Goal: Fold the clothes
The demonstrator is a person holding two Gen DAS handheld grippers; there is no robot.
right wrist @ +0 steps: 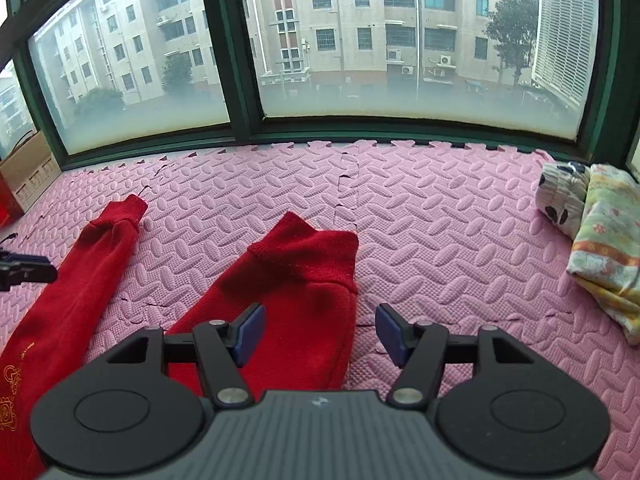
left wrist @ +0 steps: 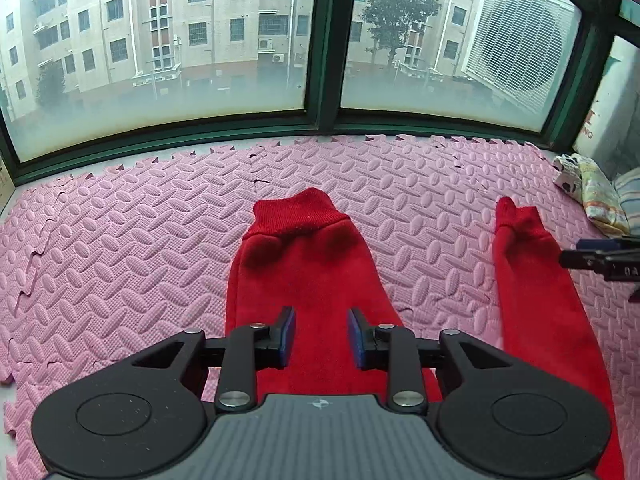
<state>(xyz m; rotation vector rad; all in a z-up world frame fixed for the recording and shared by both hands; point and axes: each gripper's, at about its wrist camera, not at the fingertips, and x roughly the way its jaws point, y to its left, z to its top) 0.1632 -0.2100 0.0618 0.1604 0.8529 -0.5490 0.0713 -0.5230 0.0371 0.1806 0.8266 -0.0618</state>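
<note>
The left gripper (left wrist: 321, 336) is hovering over a red garment (left wrist: 304, 276) with its blue pads parted a little and gripping nothing; red cloth is showing through the gap beneath them, apart from the pads. The garment is lying flat on the pink foam mat (left wrist: 120, 240), one ribbed cuff (left wrist: 298, 210) pointing toward twelve o'clock from this gripper and a second red leg (left wrist: 532, 280) stretching away at about two o'clock.

The right gripper (right wrist: 320, 334) is standing released as well, its jaws spread wider and holding nothing. Its left pad is hanging above the edge of the nearer red leg (right wrist: 288, 292), while its right pad is hanging over bare mat (right wrist: 460, 240). The other leg (right wrist: 80, 280) is lying at ten o'clock, with gold printing visible low at the left margin.

A folded pile of patterned cloth (right wrist: 600, 248) is resting on the mat at two o'clock. A green-framed window (right wrist: 244, 80) is running along the far edge at twelve o'clock, and a cardboard box (right wrist: 28, 176) is sitting at ten o'clock.
</note>
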